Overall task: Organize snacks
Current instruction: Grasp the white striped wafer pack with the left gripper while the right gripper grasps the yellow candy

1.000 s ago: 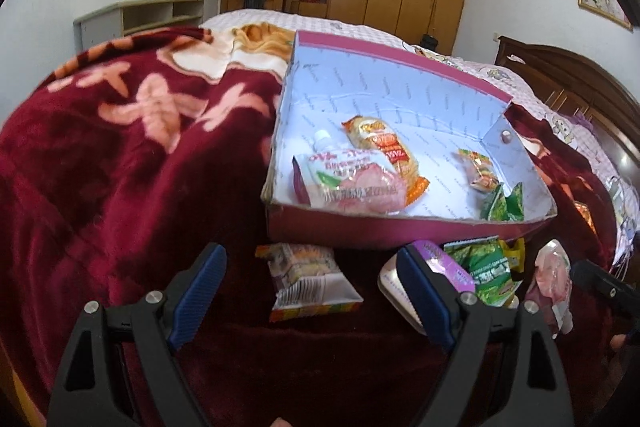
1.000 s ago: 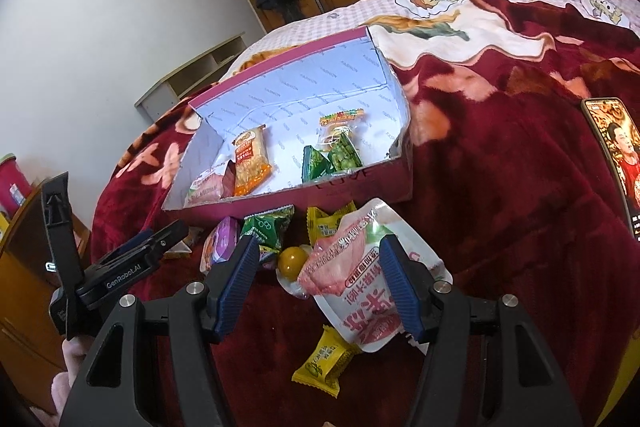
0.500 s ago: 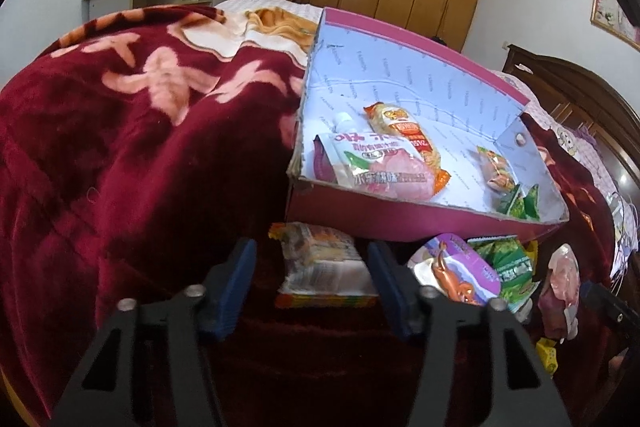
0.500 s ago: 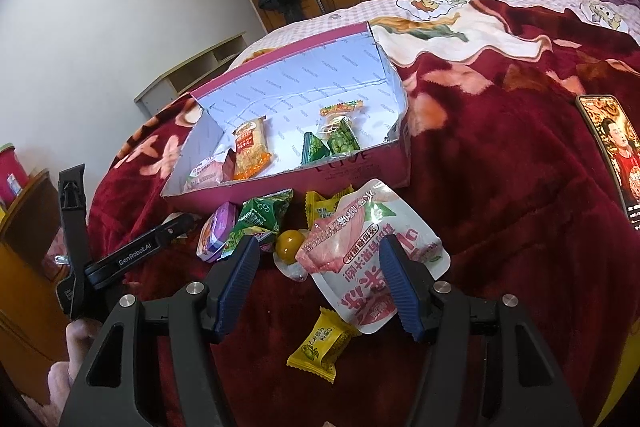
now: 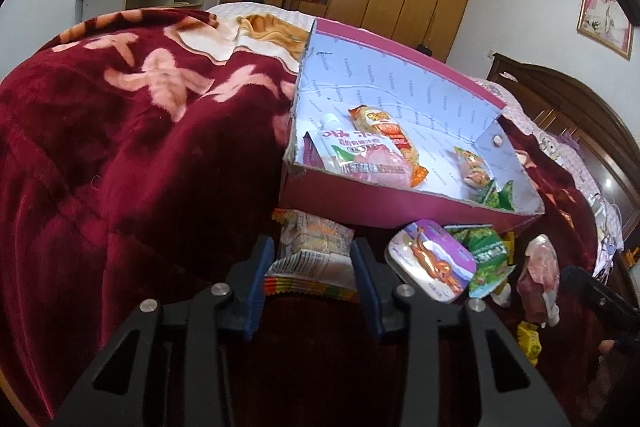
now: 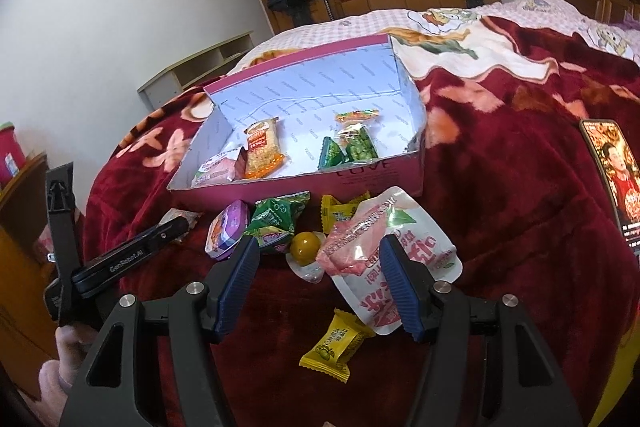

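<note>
1. On the left, our left gripper [image 5: 312, 267] has just been closing its jaws around the striped-edge snack packet [image 5: 310, 253]; the packet lies on the red blanket [image 5: 120, 163], just in front of the near wall of the pink box [image 5: 400, 205]; the blue pads stand at both sides of the packet and seem to touch its edges, so we judge that the grasp is made or almost made, but the packet is not yet lifted.

2. In the middle, the box already holds several snacks: a pink-and-white pouch [image 5: 360, 157], an orange noodle packet [image 5: 386, 131], and small green packets [image 6: 348, 147] toward its right end; this part of the work is done.

3. In front of the box many things are left on the blanket: a purple tin [image 5: 430, 261], a green packet [image 6: 278, 215], a yellow ball in clear wrap [image 6: 305, 247], and yellow candies [image 6: 334, 345].

4. On the right, our right gripper [image 6: 318, 283] hangs with jaws half open over a large white pouch [image 6: 394, 253]; the pads do not press on it, so it holds nothing.

5. We judge the task as about one third done; the loose snacks outside are more than those inside.
</note>
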A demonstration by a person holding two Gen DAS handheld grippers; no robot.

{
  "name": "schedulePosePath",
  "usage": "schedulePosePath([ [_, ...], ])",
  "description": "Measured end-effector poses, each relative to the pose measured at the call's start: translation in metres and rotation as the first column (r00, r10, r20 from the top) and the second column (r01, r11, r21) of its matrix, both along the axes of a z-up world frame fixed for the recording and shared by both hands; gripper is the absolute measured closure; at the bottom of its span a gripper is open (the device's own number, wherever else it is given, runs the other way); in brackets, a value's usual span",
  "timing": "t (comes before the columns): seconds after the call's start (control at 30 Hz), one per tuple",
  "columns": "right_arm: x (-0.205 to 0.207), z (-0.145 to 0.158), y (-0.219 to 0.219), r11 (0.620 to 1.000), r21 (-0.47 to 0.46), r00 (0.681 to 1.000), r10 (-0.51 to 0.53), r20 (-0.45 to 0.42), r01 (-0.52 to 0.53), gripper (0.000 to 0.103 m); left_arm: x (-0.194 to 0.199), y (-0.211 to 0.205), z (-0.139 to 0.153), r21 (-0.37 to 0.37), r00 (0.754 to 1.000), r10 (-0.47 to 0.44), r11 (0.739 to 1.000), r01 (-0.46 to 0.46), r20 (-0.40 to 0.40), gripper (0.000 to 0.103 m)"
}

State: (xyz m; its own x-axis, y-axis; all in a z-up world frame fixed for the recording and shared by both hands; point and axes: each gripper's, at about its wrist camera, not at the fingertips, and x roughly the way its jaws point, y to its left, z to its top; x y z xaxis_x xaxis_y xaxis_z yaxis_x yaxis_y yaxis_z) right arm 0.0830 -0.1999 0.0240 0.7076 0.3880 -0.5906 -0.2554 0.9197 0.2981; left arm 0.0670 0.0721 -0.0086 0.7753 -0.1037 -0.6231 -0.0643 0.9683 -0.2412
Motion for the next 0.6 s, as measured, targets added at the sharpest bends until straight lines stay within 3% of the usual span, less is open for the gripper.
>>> schedulePosePath([
  [0.6, -0.024, -0.030, -0.004, 0.999, -0.037, 0.995, -0.005, -0.102, 0.001, 0.039, -0.006, 0.001, -0.004, -0.014, 1.000, -0.007, 1.000, 0.007, 0.009, 0.060],
])
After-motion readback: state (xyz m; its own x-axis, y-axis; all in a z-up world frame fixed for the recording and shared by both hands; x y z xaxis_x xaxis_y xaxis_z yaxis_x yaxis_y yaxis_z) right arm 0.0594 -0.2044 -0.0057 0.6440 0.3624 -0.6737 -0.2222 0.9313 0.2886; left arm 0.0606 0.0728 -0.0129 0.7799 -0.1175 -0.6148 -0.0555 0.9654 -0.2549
